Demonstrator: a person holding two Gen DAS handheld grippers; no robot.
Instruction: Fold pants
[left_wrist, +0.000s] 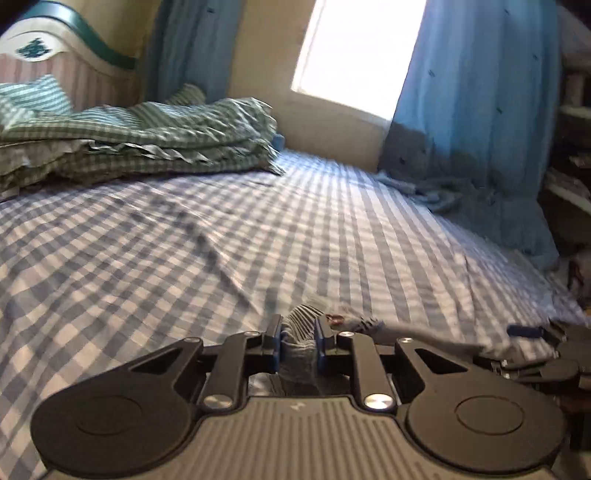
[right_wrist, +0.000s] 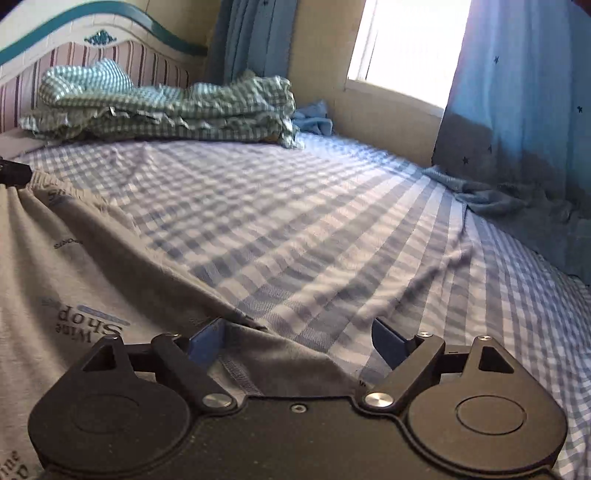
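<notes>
Grey pants (right_wrist: 110, 266): left tongs (left_wrist: 298, 341) pinching, right tongs (right_wrist: 295, 343) spread.

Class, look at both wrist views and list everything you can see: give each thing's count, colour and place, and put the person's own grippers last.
pants: one, grey with printed lettering, spread on the near left of the bed
bed sheet: one, blue and white check, covering the bed
quilt: one, green and white check, folded by the headboard
headboard: one, white with teal trim and striped panel, far left
curtains: two, blue, either side of the window
window: one, bright, far wall
left gripper: one, black, shut on the ribbed pants edge
right gripper: one, black, open over the pants hem
</notes>
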